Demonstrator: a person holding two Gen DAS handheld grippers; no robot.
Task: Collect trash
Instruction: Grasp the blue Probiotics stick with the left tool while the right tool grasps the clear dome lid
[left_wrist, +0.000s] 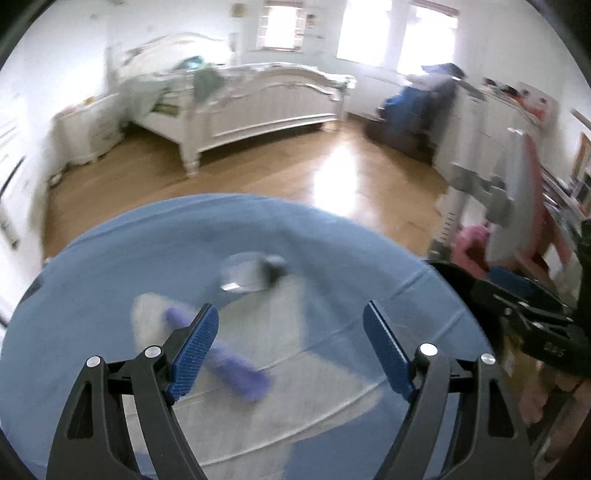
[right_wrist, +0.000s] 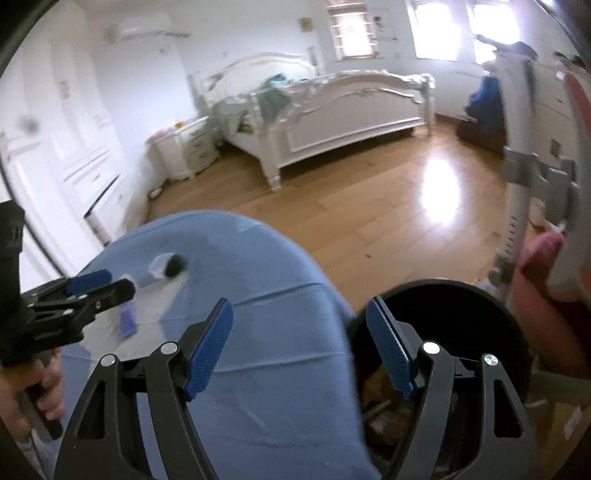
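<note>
A round table with a blue cloth (left_wrist: 92, 280) holds a purple wrapper (left_wrist: 236, 373) on white paper (left_wrist: 288, 369), and a clear cup with a dark lid (left_wrist: 255, 271) lying on its side behind them. My left gripper (left_wrist: 290, 347) is open and empty, just above the wrapper. My right gripper (right_wrist: 299, 343) is open and empty over the table's right edge, beside a black trash bin (right_wrist: 461, 306) with trash inside. The left gripper (right_wrist: 96, 286), the wrapper (right_wrist: 127, 321) and the cup (right_wrist: 168, 266) also show in the right wrist view.
A white bed (left_wrist: 258, 103) stands across the wooden floor (left_wrist: 295, 173). White cabinets (right_wrist: 74, 166) line the left wall. A white and pink desk with a chair (left_wrist: 517, 192) stands at the right, past the bin (left_wrist: 461, 273).
</note>
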